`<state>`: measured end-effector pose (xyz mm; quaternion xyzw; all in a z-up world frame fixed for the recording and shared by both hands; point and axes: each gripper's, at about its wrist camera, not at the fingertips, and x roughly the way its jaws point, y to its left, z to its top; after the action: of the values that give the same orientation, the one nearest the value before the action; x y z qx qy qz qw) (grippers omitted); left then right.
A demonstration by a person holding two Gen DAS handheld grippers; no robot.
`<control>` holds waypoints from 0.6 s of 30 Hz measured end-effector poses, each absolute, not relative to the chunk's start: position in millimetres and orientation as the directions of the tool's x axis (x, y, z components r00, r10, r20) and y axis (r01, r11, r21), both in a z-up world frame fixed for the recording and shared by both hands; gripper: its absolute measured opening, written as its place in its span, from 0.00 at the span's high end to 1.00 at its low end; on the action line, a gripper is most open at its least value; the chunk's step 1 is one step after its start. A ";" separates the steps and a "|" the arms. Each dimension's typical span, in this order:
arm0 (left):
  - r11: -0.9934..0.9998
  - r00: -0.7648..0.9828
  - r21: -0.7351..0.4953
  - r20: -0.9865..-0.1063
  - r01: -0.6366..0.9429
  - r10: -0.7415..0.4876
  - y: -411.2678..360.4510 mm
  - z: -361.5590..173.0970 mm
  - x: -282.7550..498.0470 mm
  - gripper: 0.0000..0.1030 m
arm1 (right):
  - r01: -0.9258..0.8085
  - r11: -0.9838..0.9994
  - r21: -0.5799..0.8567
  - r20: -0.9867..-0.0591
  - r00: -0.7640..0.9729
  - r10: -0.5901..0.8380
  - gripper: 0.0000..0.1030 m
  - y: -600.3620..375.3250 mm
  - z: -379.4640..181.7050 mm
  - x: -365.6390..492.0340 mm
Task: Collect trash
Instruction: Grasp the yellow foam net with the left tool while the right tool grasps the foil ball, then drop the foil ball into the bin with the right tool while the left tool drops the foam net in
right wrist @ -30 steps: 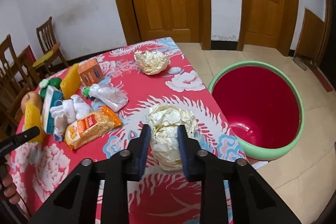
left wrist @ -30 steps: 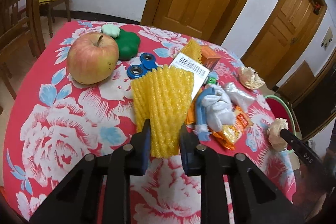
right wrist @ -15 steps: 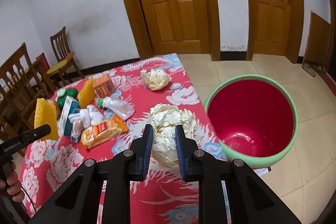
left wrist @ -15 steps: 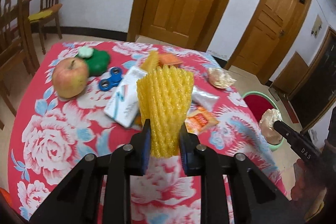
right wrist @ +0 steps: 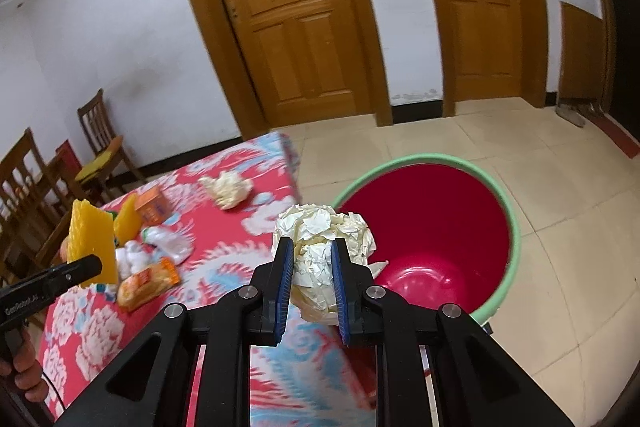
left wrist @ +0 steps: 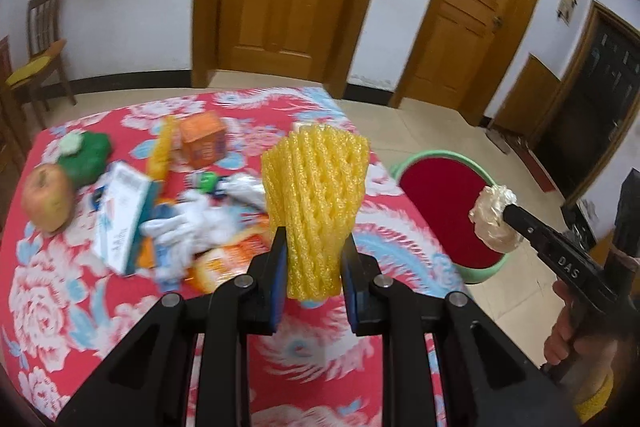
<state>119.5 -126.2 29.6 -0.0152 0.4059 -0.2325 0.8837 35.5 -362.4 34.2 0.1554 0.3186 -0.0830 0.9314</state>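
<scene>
My left gripper [left wrist: 313,259] is shut on a yellow foam fruit net [left wrist: 316,199], held up above the red flowered table [left wrist: 60,307]. My right gripper [right wrist: 311,267] is shut on a crumpled paper ball [right wrist: 324,231], which hangs over the table's right edge beside the red bin with a green rim [right wrist: 440,227]. In the left wrist view the same paper ball [left wrist: 494,219] hangs over the bin [left wrist: 440,211]. Seen from the right wrist, the foam net [right wrist: 90,243] is at far left.
On the table lie an apple [left wrist: 46,203], a green toy [left wrist: 86,155], an orange carton [left wrist: 202,143], a white box [left wrist: 120,219], white gloves [left wrist: 180,219], an orange snack wrapper [right wrist: 146,283] and another paper ball [right wrist: 226,189]. Wooden chairs [right wrist: 100,147] stand at left; tiled floor surrounds the bin.
Both grippers have lifted their loads off the table and swung right towards the bin. The paper ball now hangs at the bin's rim, and the foam net is higher above the table.
</scene>
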 end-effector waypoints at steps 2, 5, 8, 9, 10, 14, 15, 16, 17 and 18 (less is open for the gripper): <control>0.880 0.541 -0.217 -0.719 0.422 -0.437 -142.8 27.7 122.7 0.77 | 0.276 0.930 0.243 -0.625 0.777 -0.067 0.81 -375.3 30.6 35.6; 0.867 0.523 -0.206 -0.726 0.454 -0.447 -163.5 25.2 124.2 0.77 | 0.310 0.918 0.248 -0.638 0.765 -0.085 0.81 -394.0 24.5 36.8; 0.854 0.508 -0.198 -0.731 0.482 -0.456 -182.5 22.4 126.5 0.77 | 0.336 0.910 0.241 -0.649 0.753 -0.106 0.81 -407.5 18.8 37.4; 0.849 0.501 -0.196 -0.734 0.490 -0.458 -189.5 21.3 127.8 0.77 | 0.342 0.907 0.244 -0.655 0.748 -0.106 0.81 -411.7 16.4 38.8; 0.846 0.496 -0.194 -0.737 0.497 -0.460 -195.3 20.2 128.4 0.77 | 0.345 0.906 0.246 -0.659 0.745 -0.105 0.81 -415.3 14.1 40.0; 0.831 0.471 -0.186 -0.750 0.524 -0.464 -217.6 13.2 133.5 0.77 | 0.365 0.900 0.239 -0.670 0.733 -0.120 0.80 -425.8 6.5 43.4; 0.826 0.463 -0.186 -0.753 0.531 -0.467 -224.2 11.3 135.0 0.77 | 0.368 0.897 0.245 -0.669 0.734 -0.118 0.79 -428.7 5.1 43.4; 0.823 0.458 -0.186 -0.754 0.537 -0.470 -228.4 10.4 135.5 0.77 | 0.370 0.894 0.253 -0.669 0.734 -0.115 0.79 -432.5 3.7 43.1; 0.818 0.452 -0.185 -0.756 0.544 -0.472 -234.1 9.0 136.8 0.77 | 0.370 0.892 0.259 -0.668 0.736 -0.111 0.79 -435.5 2.7 42.6; 0.815 0.448 -0.185 -0.758 0.549 -0.474 -238.0 7.7 138.1 0.77 | 0.371 0.891 0.262 -0.667 0.737 -0.111 0.78 -438.3 1.6 41.3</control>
<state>138.1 -238.0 7.7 0.0435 0.4307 -0.3010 0.8497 41.3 -438.3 1.6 0.1925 0.3376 -0.1320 0.9119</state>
